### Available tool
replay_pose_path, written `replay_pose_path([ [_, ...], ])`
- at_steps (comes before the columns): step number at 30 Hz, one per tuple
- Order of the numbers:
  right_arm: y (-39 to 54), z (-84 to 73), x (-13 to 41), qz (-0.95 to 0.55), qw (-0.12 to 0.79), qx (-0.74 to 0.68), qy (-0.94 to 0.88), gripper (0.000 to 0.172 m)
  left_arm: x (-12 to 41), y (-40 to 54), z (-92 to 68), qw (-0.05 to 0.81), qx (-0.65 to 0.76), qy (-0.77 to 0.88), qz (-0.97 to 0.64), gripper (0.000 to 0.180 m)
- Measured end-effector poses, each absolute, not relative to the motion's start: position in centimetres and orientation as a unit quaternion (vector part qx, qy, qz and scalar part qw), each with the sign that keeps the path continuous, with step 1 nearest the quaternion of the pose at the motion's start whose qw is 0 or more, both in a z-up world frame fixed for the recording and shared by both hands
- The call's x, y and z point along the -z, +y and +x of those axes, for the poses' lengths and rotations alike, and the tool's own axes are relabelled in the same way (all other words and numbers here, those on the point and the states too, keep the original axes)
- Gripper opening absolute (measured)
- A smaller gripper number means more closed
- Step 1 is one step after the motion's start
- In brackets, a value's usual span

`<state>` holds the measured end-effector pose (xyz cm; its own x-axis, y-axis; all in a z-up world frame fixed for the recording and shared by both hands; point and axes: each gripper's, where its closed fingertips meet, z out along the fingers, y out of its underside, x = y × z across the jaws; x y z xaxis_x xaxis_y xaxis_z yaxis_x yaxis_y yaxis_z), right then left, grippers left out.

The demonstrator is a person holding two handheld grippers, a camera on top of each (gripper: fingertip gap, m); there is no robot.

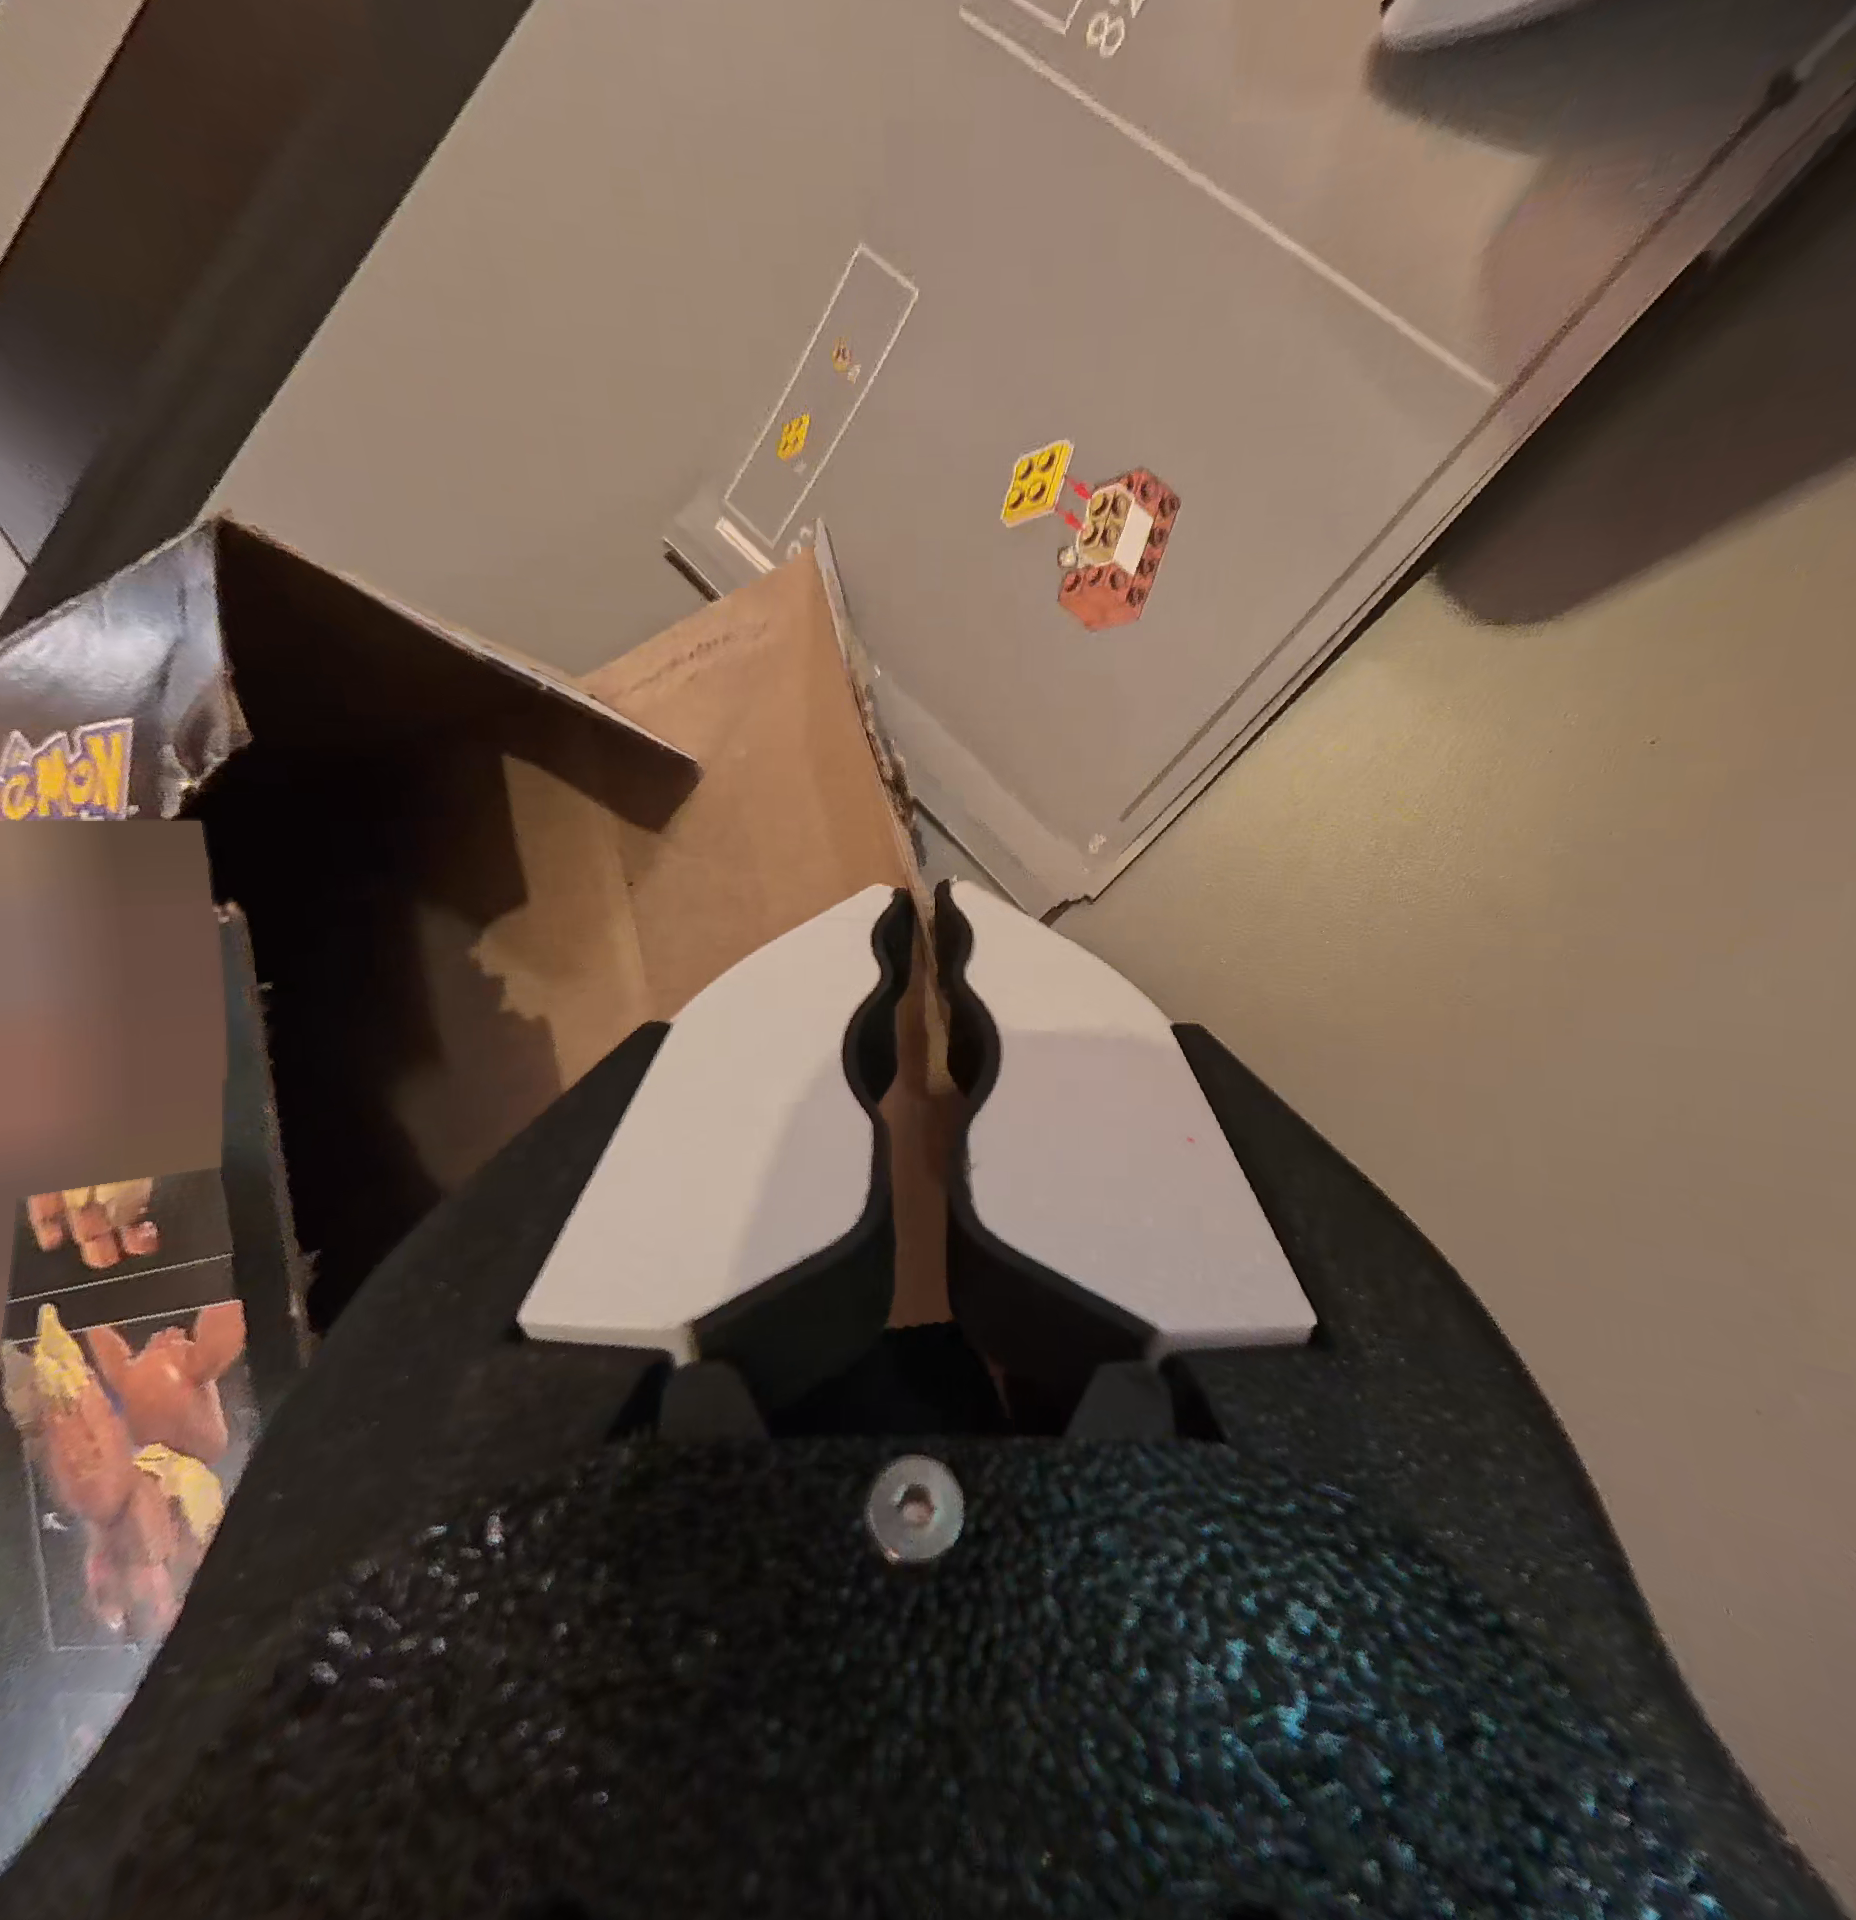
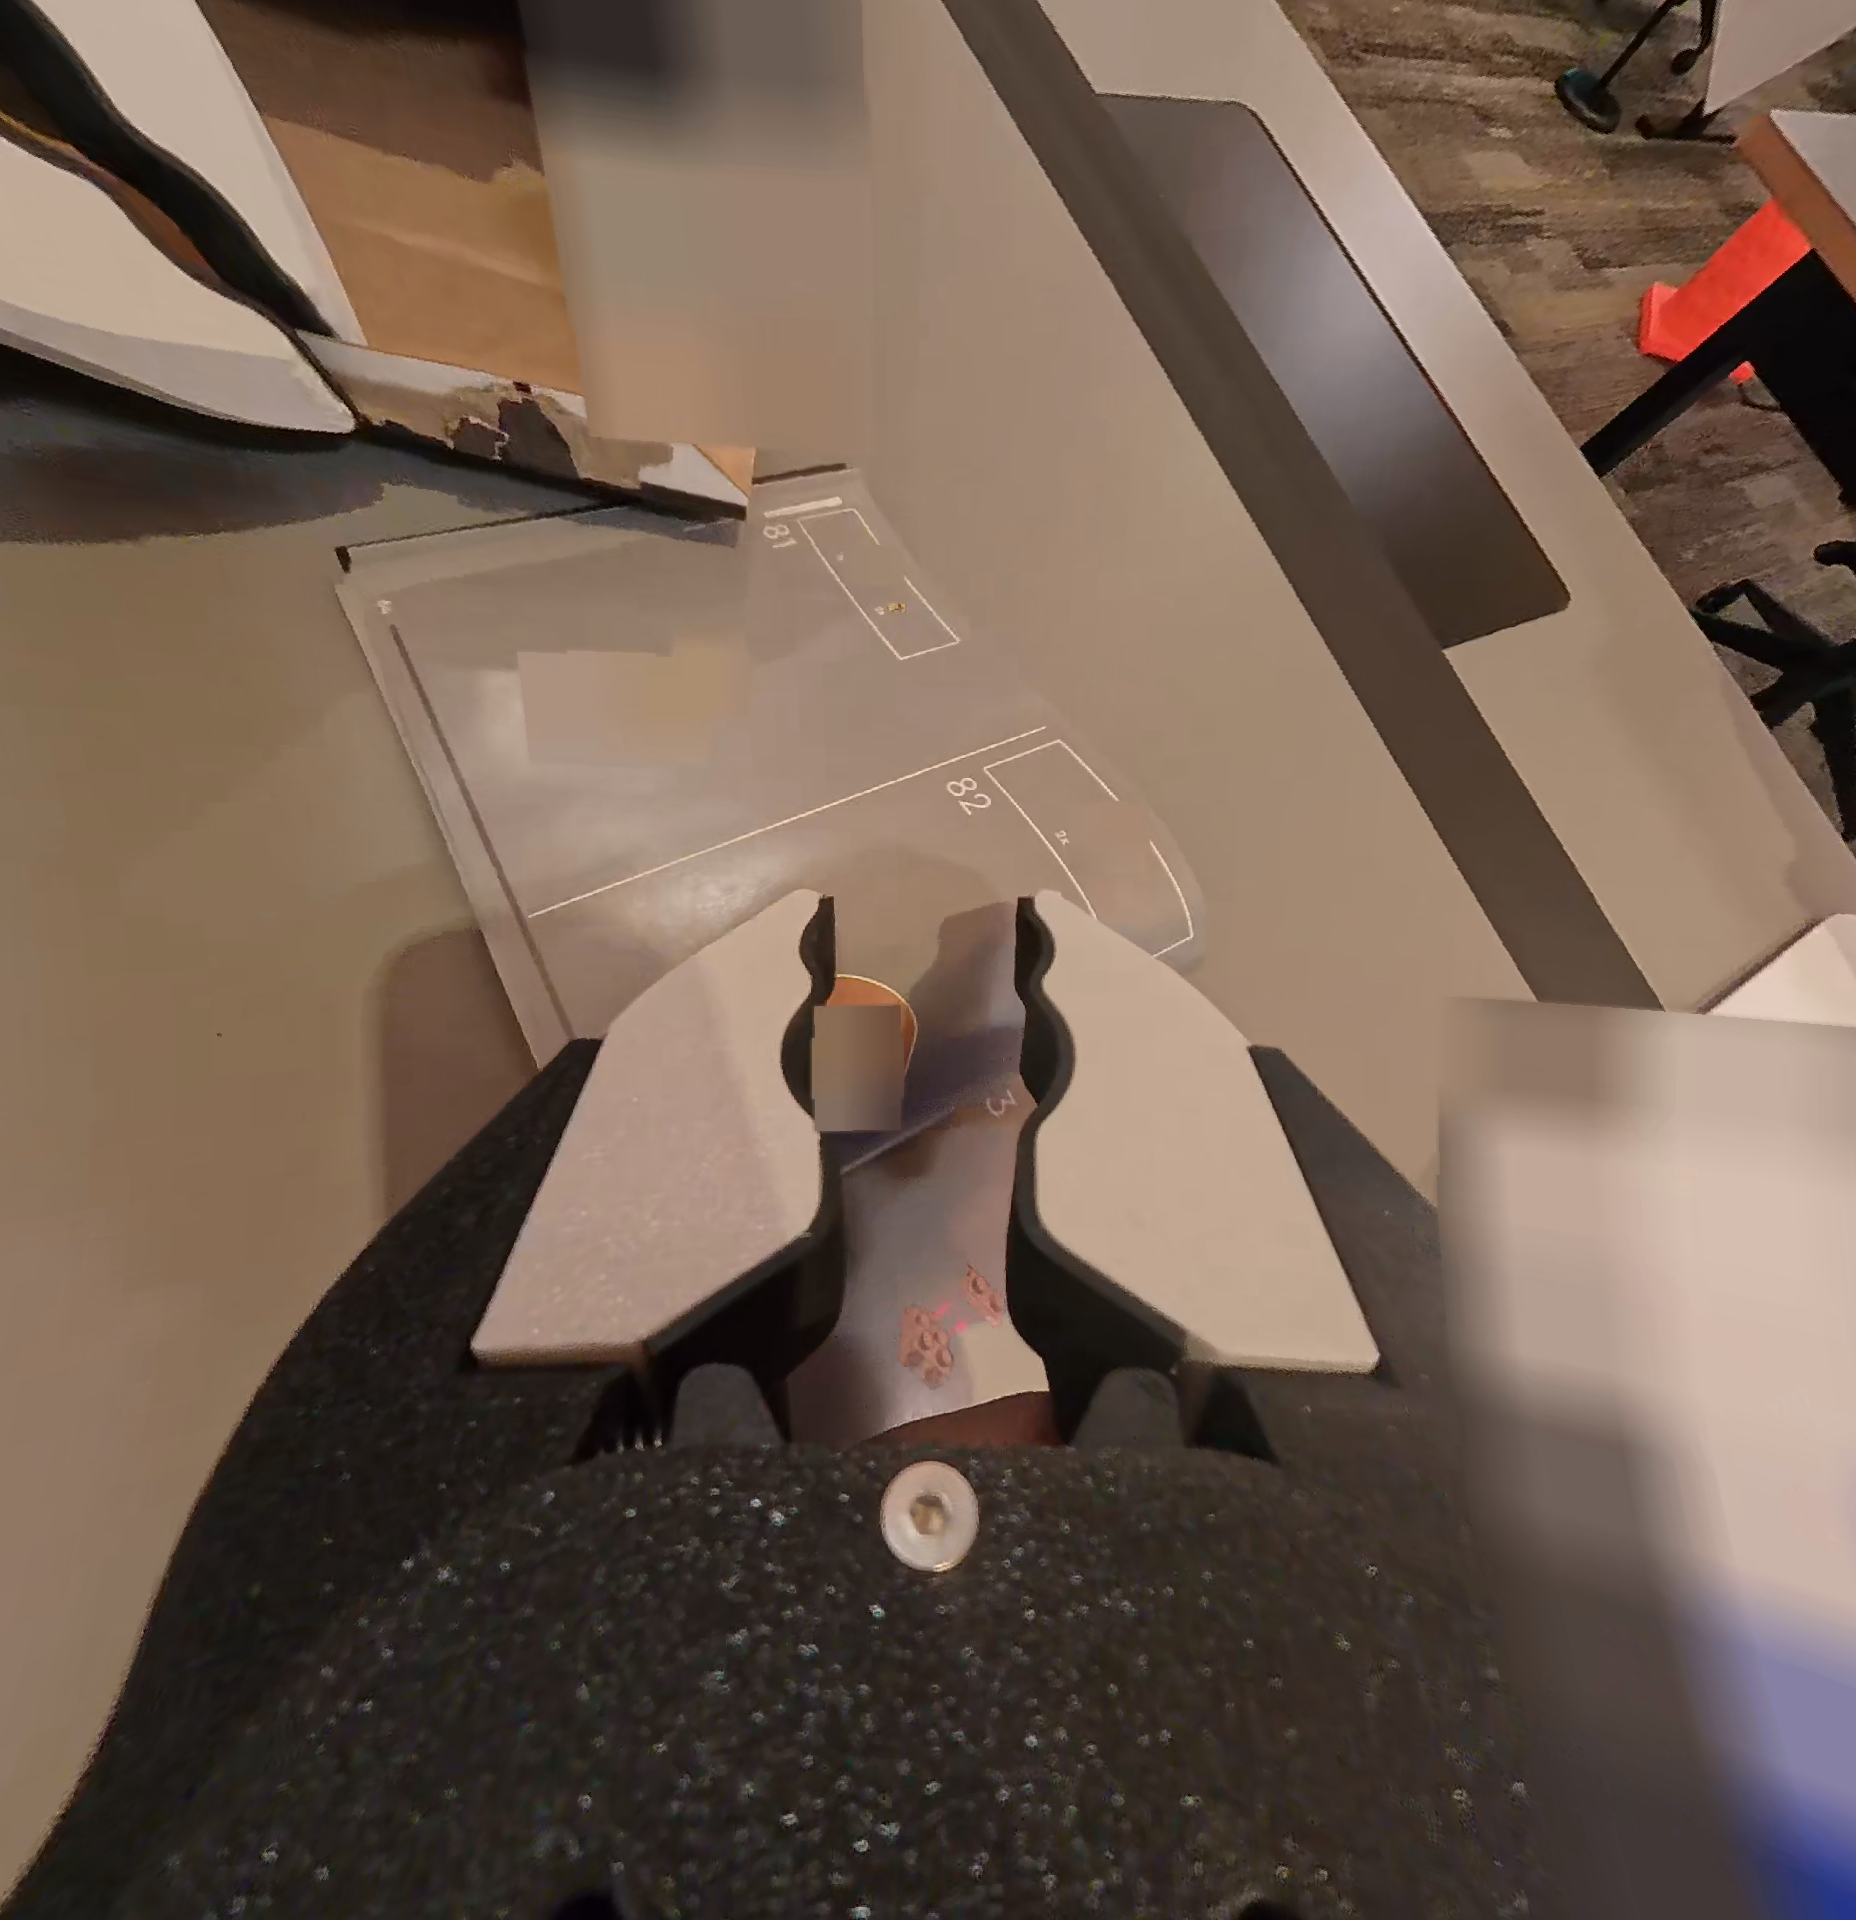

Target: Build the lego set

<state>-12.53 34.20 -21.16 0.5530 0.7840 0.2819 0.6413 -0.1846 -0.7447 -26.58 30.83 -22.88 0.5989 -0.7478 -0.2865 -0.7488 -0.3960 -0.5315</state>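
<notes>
The left tool (image 1: 924, 904) pinches the thin flap (image 1: 778, 748) of an open cardboard box (image 1: 404, 831) at 11 o'clock; it looks light, bendable, tearable. The right tool (image 2: 924, 914) hangs open, empty, over a glossy instruction booklet (image 2: 695, 748) on the desk (image 2: 176, 831).

Warm, dim light falls on a pale grey tabletop (image 2: 176, 831). Beyond it lies mottled grey-brown carpet (image 2: 1475, 125), with another desk (image 2: 1828, 156) and what looks like an office chair's base (image 2: 1817, 644).
</notes>
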Motion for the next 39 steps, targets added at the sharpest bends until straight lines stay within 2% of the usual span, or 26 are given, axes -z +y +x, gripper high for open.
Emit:
replay_pose_path([
  [8,34.5,-13.1,21.0,-0.761,0.44,-0.068,-0.472,0.033,23.8,30.6,-26.5,0.303,0.0,0.458,-0.836,0.004],
  [14,33.8,-11.7,18.7,-0.742,0.47,-0.087,-0.47,0.033,23.8,30.6,-26.5,0.303,0.001,0.458,-0.836,0.004],
  [21,33.4,-9.2,21.4,-0.768,0.422,-0.1,-0.471,0.032,23.6,30.5,-26.6,0.305,-0.002,0.458,-0.835,0.004],
  [39,33.5,-11.1,20.9,-0.758,0.431,-0.097,-0.48,0.03,24.3,30.3,-26.4,0.295,0.007,0.464,-0.835,0.011],
])
